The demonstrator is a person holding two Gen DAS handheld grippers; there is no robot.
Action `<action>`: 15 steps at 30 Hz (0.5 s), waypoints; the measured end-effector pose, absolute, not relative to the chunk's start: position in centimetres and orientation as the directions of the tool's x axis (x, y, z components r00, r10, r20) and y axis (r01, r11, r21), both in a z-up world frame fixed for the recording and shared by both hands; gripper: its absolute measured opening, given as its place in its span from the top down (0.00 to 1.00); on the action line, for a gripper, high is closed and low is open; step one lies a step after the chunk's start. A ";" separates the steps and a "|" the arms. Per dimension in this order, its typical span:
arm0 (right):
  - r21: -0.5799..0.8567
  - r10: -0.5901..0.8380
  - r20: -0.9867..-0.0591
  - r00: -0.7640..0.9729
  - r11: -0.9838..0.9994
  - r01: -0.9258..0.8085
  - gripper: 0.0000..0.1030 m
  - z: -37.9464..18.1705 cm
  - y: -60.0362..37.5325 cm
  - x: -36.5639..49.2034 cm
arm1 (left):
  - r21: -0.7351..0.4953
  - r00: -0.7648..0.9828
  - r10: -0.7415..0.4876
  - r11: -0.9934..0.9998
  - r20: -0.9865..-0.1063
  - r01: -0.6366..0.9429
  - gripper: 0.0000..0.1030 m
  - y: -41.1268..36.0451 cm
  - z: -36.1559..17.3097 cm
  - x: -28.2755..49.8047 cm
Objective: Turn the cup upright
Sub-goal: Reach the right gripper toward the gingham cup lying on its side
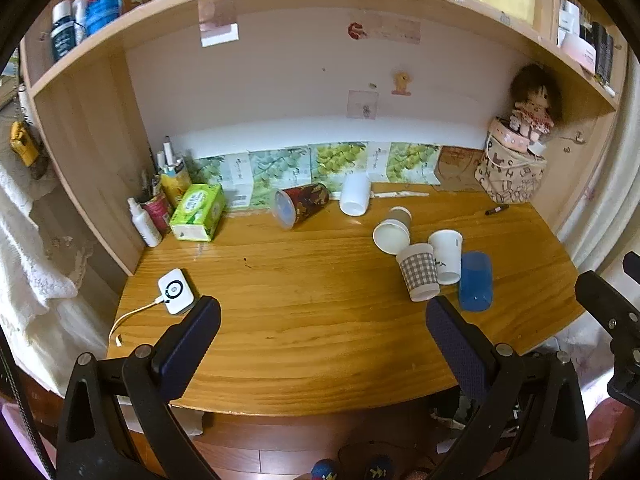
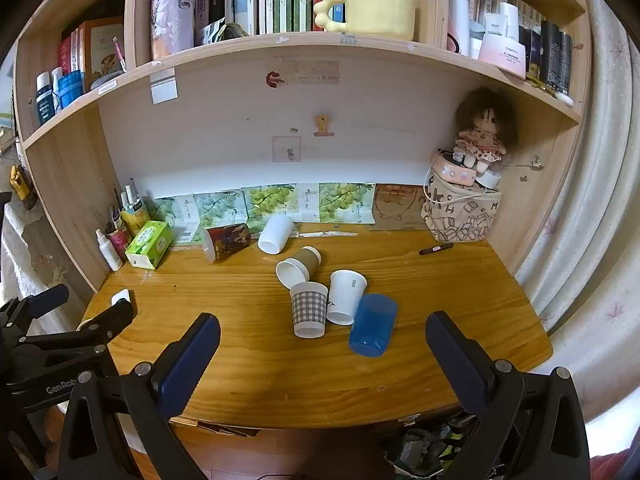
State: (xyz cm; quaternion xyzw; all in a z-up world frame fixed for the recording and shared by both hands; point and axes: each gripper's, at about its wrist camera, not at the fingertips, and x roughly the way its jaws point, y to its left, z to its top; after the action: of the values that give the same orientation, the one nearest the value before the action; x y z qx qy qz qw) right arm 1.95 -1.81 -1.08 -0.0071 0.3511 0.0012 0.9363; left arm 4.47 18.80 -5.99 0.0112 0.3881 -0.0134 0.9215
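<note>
Right wrist view shows you how little of the job is done: six cups lie or stand wrong on the counter and, as far as you can judge, none has been turned upright yet. Nearest you is a cluster: the checked paper cup and the white paper cup stand mouth-down and touching, the blue plastic cup lies on its side just beside them, and the brown paper cup lies tipped with its mouth toward you, just behind. Farther back, near the wall, the dark patterned cup and the white plastic cup lie on their sides. Your right gripper hangs over the front of the counter with its fingers wide apart and holding nothing; the left gripper is likewise spread and empty, well apart from every cup (its dark frame shows at the left edge of the right view). So everything is left to do: pick one cup, grasp, turn, set down. The counter is a varnished wooden desk set in a shelved alcove, with a green tissue box and a white spray bottle at the left, a printed storage bag with a doll atop it at the right, and a yellow mug among books on the shelf above.
</note>
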 end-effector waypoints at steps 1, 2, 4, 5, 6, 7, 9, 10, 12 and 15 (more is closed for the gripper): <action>-0.016 -0.012 -0.659 0.752 1.000 0.002 0.00 -1.2 -1.6 2.0 | 0.010 0.695 -0.022 0.999 -0.718 0.042 0.01 18.9 -6.2 4.6; -0.018 -0.018 -0.660 0.751 1.000 0.008 0.00 -1.4 -1.5 2.0 | 0.009 0.693 -0.027 0.999 -0.720 0.049 0.00 19.0 -6.4 4.7; -0.020 -0.028 -0.666 0.745 1.000 0.019 0.00 -1.9 -1.1 2.1 | 0.004 0.689 -0.044 0.998 -0.724 0.067 0.00 19.3 -6.8 5.0; -0.021 -0.032 -0.670 0.742 0.999 0.024 0.00 -2.1 -1.0 2.2 | 0.002 0.686 -0.052 0.997 -0.726 0.078 0.01 19.5 -7.1 5.1; -0.020 -0.036 -0.675 0.737 0.999 0.030 0.00 -2.4 -0.7 2.3 | 0.004 0.682 -0.056 0.996 -0.729 0.086 0.00 19.6 -7.4 5.2; -0.019 -0.038 -0.678 0.734 0.999 0.034 0.00 -2.7 -0.7 2.3 | 0.006 0.679 -0.058 0.996 -0.732 0.092 0.01 19.6 -7.7 5.2; -0.017 -0.046 -0.689 0.724 0.999 0.047 0.00 -3.3 -0.5 2.4 | 0.011 0.669 -0.065 0.994 -0.741 0.108 0.01 19.8 -8.5 5.3; -0.015 -0.049 -0.693 0.719 0.998 0.054 0.00 -3.6 -0.3 2.4 | 0.011 0.662 -0.069 0.993 -0.746 0.116 0.01 19.9 -8.9 5.4; -0.008 -0.052 -0.703 0.709 0.998 0.065 0.00 -4.2 0.0 2.4 | 0.010 0.646 -0.075 0.992 -0.759 0.128 0.01 20.1 -9.7 5.6; -0.004 -0.059 -0.723 0.688 0.997 0.082 0.00 -5.2 0.1 2.5 | 0.001 0.620 -0.087 0.990 -0.780 0.141 0.00 20.3 -10.8 5.8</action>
State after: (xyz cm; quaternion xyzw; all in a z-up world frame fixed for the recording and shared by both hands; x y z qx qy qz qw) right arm 2.49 0.13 -5.21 0.0141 0.3929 -0.0383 0.9187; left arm 5.85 20.30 -10.82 0.0309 0.4313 -0.0633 0.8994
